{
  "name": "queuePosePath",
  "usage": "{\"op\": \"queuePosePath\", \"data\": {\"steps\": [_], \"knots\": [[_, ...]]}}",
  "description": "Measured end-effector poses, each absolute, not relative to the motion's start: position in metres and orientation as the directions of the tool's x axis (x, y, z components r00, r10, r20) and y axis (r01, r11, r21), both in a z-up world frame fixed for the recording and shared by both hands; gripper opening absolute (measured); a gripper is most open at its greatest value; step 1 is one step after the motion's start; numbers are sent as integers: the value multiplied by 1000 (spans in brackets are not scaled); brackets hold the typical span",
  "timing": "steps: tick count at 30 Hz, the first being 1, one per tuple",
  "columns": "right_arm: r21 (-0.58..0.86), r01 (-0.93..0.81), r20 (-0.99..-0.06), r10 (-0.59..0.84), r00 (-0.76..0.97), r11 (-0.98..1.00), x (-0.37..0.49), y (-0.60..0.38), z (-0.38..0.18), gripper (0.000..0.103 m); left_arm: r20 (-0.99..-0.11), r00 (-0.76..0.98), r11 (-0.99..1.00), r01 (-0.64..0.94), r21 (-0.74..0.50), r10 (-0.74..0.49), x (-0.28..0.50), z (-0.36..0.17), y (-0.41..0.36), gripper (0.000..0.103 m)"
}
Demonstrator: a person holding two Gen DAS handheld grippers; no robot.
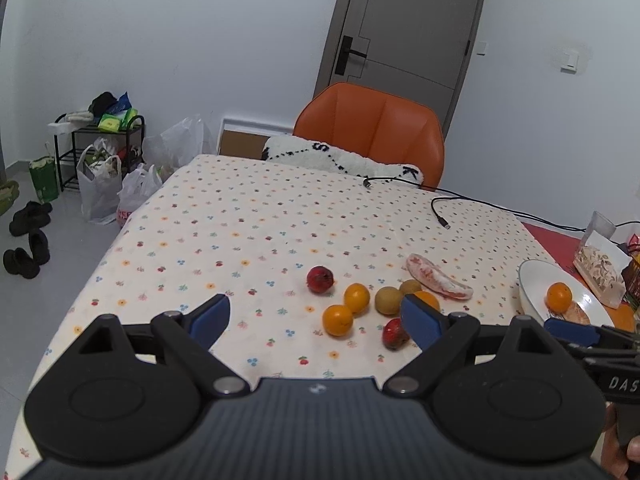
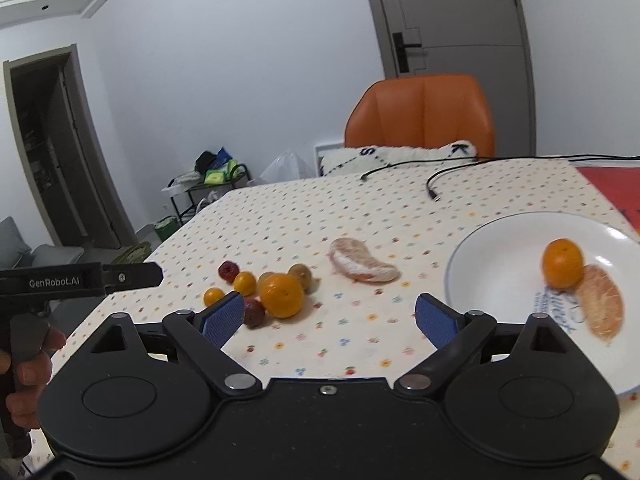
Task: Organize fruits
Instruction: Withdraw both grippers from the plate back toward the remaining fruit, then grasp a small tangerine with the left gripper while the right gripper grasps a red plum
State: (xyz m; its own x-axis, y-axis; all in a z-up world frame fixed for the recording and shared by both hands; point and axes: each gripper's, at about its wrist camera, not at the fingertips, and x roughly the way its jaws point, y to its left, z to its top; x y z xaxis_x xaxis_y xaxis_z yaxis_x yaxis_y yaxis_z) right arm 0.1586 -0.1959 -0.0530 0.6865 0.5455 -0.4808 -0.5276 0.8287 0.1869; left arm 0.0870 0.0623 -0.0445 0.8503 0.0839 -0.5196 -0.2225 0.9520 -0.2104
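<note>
A cluster of fruit lies on the flowered tablecloth [image 1: 240,220]: oranges [image 1: 338,320], two brownish-green kiwis [image 1: 388,300], two dark red fruits [image 1: 320,279] and a peeled pomelo segment [image 1: 438,282]. A white plate [image 2: 492,264] at the right holds one orange [image 2: 562,263] and a pomelo segment [image 2: 602,306]. My left gripper [image 1: 316,316] is open and empty, hovering just in front of the cluster. My right gripper [image 2: 330,316] is open and empty, between the cluster [image 2: 282,294] and the plate. The pomelo segment on the cloth also shows in the right wrist view [image 2: 362,266].
An orange chair [image 1: 372,132] with a white cushion stands at the table's far side. Black cables [image 1: 440,208] lie on the far right of the cloth. A snack bag [image 1: 598,270] stands beyond the plate. Bags, a rack and shoes are on the floor at left.
</note>
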Motion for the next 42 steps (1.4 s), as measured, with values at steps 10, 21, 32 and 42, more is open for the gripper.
{"op": "queuePosePath", "data": {"steps": [10, 21, 32, 42], "knots": [[199, -560, -530, 569, 629, 804, 164, -179, -65, 64, -547, 833, 957, -217, -191, 80, 96, -60, 64, 86], [240, -606, -568, 616, 546, 758, 172, -153, -77, 45, -576, 816, 959, -204, -197, 55, 104, -73, 69, 70], [258, -626, -589, 633, 502, 736, 185, -122, -88, 45, -592, 806, 960, -185, -211, 25, 117, -78, 77, 63], [244, -616, -586, 621, 521, 749, 192, -114, -89, 36, -598, 801, 959, -160, -234, -13, 129, -81, 76, 56]]}}
